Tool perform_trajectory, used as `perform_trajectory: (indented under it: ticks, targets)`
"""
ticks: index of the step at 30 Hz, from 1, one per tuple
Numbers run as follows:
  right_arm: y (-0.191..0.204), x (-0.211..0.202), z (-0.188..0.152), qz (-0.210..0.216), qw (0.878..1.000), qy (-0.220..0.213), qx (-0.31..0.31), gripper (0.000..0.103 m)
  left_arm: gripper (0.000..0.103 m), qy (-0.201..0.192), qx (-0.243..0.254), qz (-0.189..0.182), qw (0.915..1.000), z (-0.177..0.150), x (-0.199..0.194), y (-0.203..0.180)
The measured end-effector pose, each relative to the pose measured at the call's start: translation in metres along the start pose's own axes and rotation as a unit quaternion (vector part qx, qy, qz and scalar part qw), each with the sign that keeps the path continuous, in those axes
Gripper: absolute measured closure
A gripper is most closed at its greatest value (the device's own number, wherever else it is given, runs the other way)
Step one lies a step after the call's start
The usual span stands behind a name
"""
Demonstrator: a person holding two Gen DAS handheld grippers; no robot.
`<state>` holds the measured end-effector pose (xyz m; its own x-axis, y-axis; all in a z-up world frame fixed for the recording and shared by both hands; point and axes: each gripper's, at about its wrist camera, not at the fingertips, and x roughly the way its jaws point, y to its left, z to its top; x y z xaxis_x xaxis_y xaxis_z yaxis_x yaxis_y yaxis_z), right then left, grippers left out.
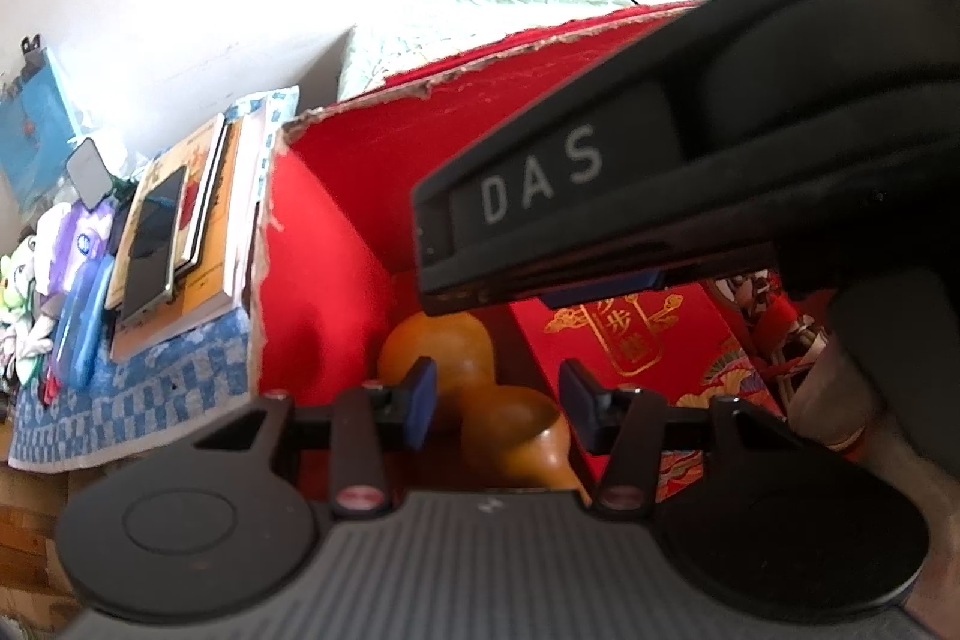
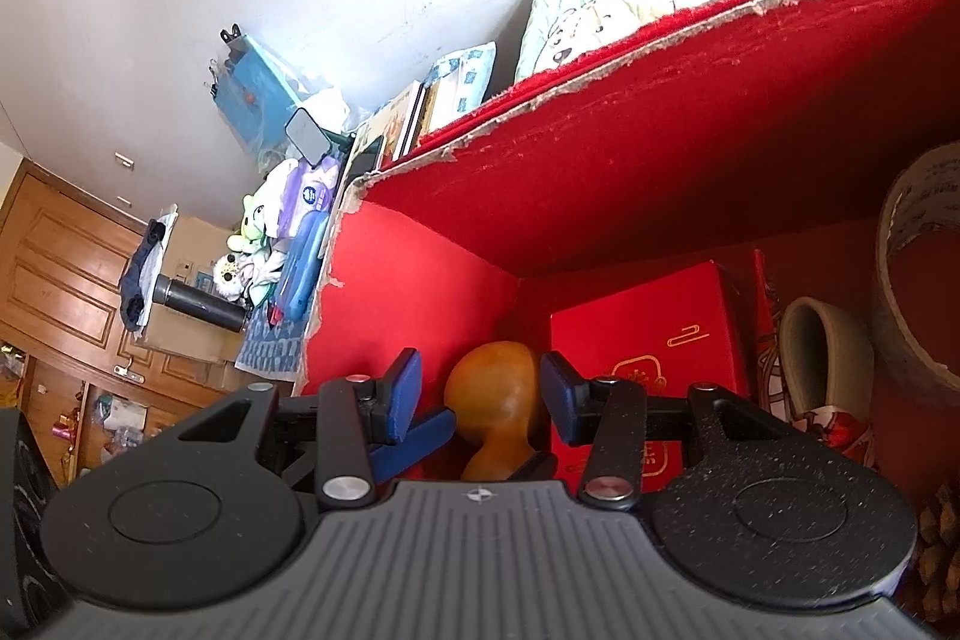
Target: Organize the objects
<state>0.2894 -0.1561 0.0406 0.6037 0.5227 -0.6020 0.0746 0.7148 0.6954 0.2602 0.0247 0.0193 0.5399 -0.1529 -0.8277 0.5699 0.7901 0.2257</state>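
An orange-brown gourd (image 1: pixel 510 436) (image 2: pixel 492 394) lies inside an open red box (image 1: pixel 336 220) (image 2: pixel 600 172) with torn edges. My left gripper (image 1: pixel 498 403) reaches down into the box; its blue pads flank the gourd's smaller lobe closely and look shut on it. In the right wrist view the left gripper's fingers (image 2: pixel 414 442) sit on both sides of the gourd's neck. My right gripper (image 2: pixel 480 394) hovers just behind with its jaws apart; the gourd's rounder lobe shows between them, with a gap on the left. Its black body (image 1: pixel 660 196) fills the left view's upper right.
Also in the box are a red gift carton with gold print (image 2: pixel 648 340) (image 1: pixel 636 340), a pale cup on its side (image 2: pixel 822 358), a tape roll (image 2: pixel 924 268) and a pine cone (image 2: pixel 936 538). Left of the box, books and a phone (image 1: pixel 156 244) lie on a blue checked cloth (image 1: pixel 150 400).
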Motion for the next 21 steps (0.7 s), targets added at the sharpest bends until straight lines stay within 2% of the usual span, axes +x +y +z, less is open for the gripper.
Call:
perform_trajectory:
  ticks: [7,12,13,14,15,18,21]
  targets:
    - [0.001,-0.003,-0.002,0.008,1.000,-0.008,-0.004,0.055,0.049,-0.006,-0.008,0.007,0.9999,-0.002,0.002,0.002]
    - [0.004,-0.014,-0.007,-0.001,0.999,-0.034,-0.010,0.055,0.047,0.007,-0.030,0.017,0.9994,-0.001,-0.007,-0.002]
    - [0.005,-0.017,-0.008,-0.005,0.999,-0.038,-0.013,0.055,0.041,0.006,-0.033,0.021,0.9992,-0.001,-0.010,-0.002]
    - [0.005,-0.021,-0.009,-0.009,0.999,-0.043,-0.015,0.055,0.031,0.003,-0.037,0.029,0.9989,-0.002,-0.014,-0.003]
    - [0.004,-0.026,-0.010,-0.012,0.999,-0.049,-0.014,0.055,0.028,-0.004,-0.038,0.037,0.9986,-0.003,-0.019,-0.004]
    - [0.003,-0.046,-0.015,-0.018,0.997,-0.074,-0.015,0.055,0.028,-0.014,-0.043,0.043,0.9980,-0.007,-0.032,-0.005]
    - [0.006,-0.064,-0.021,-0.044,0.994,-0.100,-0.027,0.055,0.027,-0.017,-0.050,0.042,0.9977,-0.009,-0.043,-0.006]
